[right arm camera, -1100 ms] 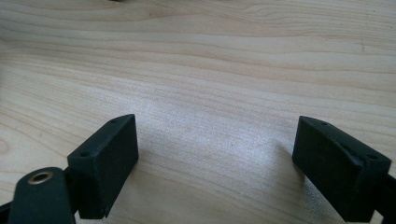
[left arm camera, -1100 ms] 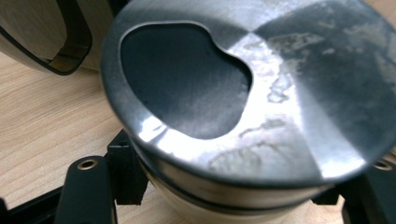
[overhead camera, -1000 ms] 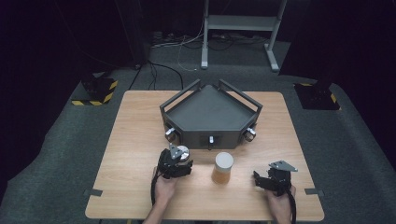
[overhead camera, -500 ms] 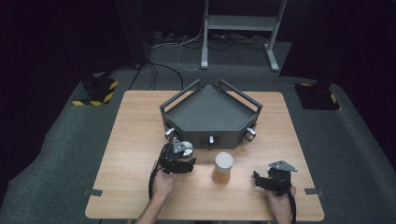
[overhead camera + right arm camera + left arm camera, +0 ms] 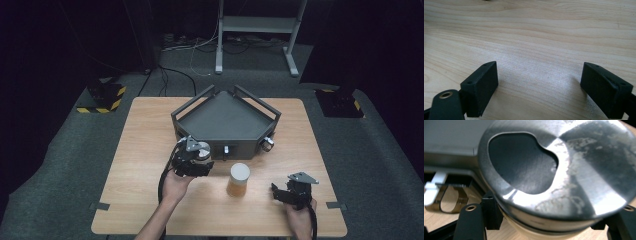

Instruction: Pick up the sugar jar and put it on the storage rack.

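A round metal cap (image 5: 564, 170) with a curved dark opening and a cream rim below sits between the black jaws of my left gripper (image 5: 549, 222), which is shut on it. From above, the left gripper (image 5: 194, 161) is lifted off the table just in front of the grey tray (image 5: 225, 120), the cap (image 5: 202, 149) shining at its tip. A jar (image 5: 239, 179) with a white top and amber body stands on the table between the hands. My right gripper (image 5: 292, 194) rests low near the front right, and its jaws (image 5: 540, 75) stand open over bare wood.
The grey tray has raised rails, a silver knob (image 5: 267, 143) at its front right and a small white latch (image 5: 226, 149) on its front wall. The wooden table (image 5: 145, 150) is bare at left. Cables and a metal stand (image 5: 255, 30) lie on the floor beyond.
The left hand has risen with the cap and drifted slightly toward the tray's front. The right gripper and the jar have kept still.
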`<action>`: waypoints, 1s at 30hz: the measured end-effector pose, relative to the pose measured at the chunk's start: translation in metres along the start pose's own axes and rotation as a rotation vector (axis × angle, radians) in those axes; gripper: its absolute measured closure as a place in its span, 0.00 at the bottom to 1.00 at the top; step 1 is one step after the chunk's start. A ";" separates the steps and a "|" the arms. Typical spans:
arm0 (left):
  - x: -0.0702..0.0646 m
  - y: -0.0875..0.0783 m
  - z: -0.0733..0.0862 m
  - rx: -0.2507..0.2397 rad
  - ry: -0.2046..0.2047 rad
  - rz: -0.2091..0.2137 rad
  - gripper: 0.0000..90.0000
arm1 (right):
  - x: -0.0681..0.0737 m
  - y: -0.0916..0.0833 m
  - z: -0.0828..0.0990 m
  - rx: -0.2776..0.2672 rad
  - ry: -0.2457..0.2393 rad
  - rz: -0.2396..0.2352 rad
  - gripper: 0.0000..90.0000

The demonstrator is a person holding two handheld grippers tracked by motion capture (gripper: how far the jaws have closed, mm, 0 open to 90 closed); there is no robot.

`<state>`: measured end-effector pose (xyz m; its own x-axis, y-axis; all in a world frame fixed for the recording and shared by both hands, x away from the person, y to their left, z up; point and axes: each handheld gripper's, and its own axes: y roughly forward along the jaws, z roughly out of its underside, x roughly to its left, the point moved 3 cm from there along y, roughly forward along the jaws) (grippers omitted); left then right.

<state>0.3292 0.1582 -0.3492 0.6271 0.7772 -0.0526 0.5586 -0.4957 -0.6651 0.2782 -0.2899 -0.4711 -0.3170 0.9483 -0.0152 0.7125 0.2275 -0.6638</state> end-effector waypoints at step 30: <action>0.021 -0.009 -0.083 -0.018 -0.002 0.014 0.35 | 0.000 0.000 0.000 0.000 0.000 -0.002 0.17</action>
<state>0.3822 0.1466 -0.2831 0.6337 0.7710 -0.0638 0.5592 -0.5135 -0.6509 0.2780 -0.2899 -0.4711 -0.3186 0.9478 -0.0141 0.7122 0.2296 -0.6634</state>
